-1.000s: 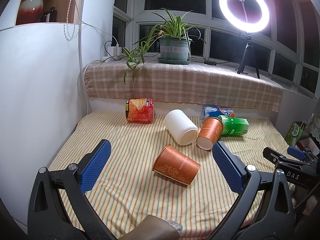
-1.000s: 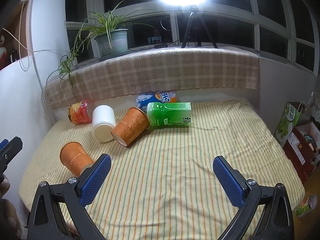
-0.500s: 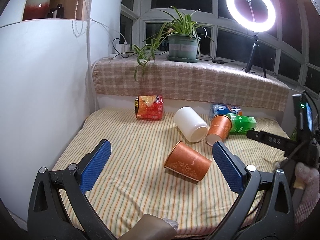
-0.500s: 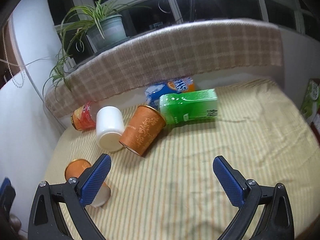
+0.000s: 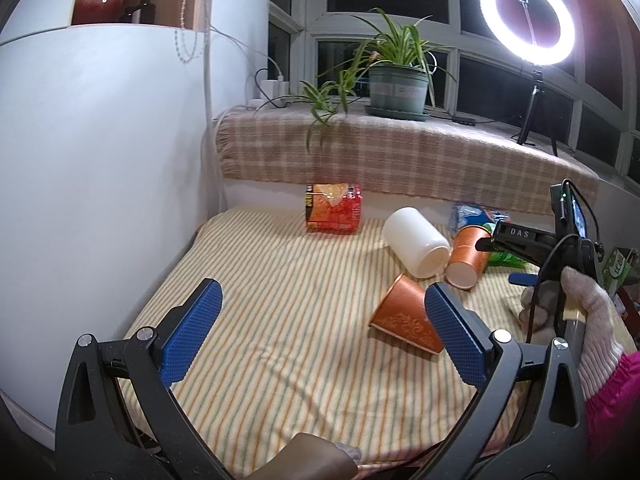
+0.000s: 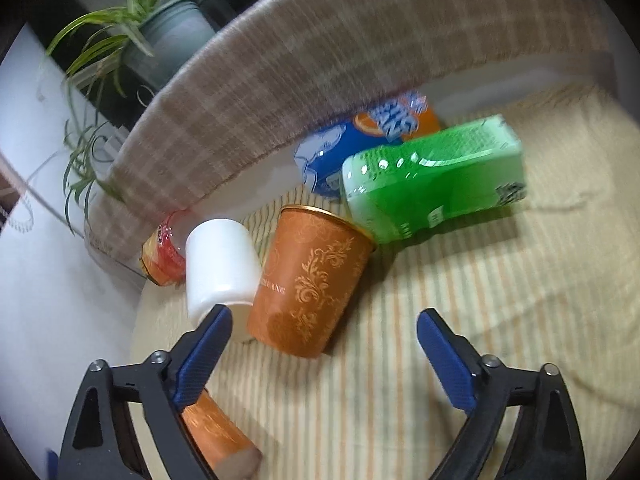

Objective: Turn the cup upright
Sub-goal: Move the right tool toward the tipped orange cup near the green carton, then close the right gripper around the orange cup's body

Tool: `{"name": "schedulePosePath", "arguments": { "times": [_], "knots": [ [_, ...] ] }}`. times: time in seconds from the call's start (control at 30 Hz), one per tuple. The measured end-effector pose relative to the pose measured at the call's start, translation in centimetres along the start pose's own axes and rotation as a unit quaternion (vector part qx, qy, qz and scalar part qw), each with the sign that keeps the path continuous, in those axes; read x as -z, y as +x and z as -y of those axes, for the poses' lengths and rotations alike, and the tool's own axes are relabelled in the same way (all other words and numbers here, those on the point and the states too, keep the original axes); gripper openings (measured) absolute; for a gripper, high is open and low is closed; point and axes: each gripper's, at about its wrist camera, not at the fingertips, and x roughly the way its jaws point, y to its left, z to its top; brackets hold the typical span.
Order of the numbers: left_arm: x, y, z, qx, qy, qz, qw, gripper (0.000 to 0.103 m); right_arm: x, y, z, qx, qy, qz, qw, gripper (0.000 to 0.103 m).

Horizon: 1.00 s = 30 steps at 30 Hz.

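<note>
An orange patterned paper cup lies on its side on the striped cloth, just ahead of my open right gripper; it also shows in the left wrist view. A second orange cup lies on its side nearer, partly behind the right finger of my open, empty left gripper; in the right wrist view it lies low at the left. A white cup lies on its side beside the first. The right gripper body shows at the right of the left wrist view.
A green carton, a blue-orange packet and a red snack can lie near the back ledge. A checked cloth ledge holds a potted plant and ring light. A white wall bounds the left.
My right gripper has moved forward and down close to the far orange cup, which now fills its view. My left gripper has drifted left, so the cups sit further right in its view.
</note>
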Motion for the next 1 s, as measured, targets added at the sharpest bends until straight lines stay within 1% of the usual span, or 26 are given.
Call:
{"name": "schedulePosePath", "arguments": {
  "times": [0.17,0.37,0.47,0.53,0.63,0.83,1.0],
  "knots": [
    [0.0,0.0,-0.7,-0.007,-0.004,-0.001,1.0000,0.103,-0.8,1.8,0.4,-0.023,0.043,-0.018,0.999,0.089],
    [0.0,0.0,-1.1,-0.008,-0.004,-0.002,1.0000,0.103,-1.3,3.4,0.4,-0.037,0.067,-0.038,0.996,0.083],
    [0.1,-0.1,-1.2,-0.009,-0.005,-0.003,0.9999,0.103,-1.5,4.1,0.5,-0.040,0.072,-0.046,0.996,0.078],
    [0.1,-0.1,-1.3,-0.008,-0.006,-0.003,0.9999,0.103,-1.5,4.4,0.7,-0.043,0.075,-0.052,0.995,0.070],
    [0.1,-0.1,-1.3,-0.009,-0.005,-0.002,0.9999,0.103,-1.4,4.5,0.8,-0.051,0.071,-0.057,0.995,0.065],
    [0.1,0.0,-1.3,-0.006,-0.004,-0.002,1.0000,0.103,-1.3,3.9,0.5,-0.054,0.055,-0.059,0.995,0.065],
    [0.1,0.1,-1.0,-0.004,-0.001,-0.002,1.0000,0.103,-0.8,2.8,0.9,-0.070,0.048,-0.065,0.994,0.064]
  ]
}}
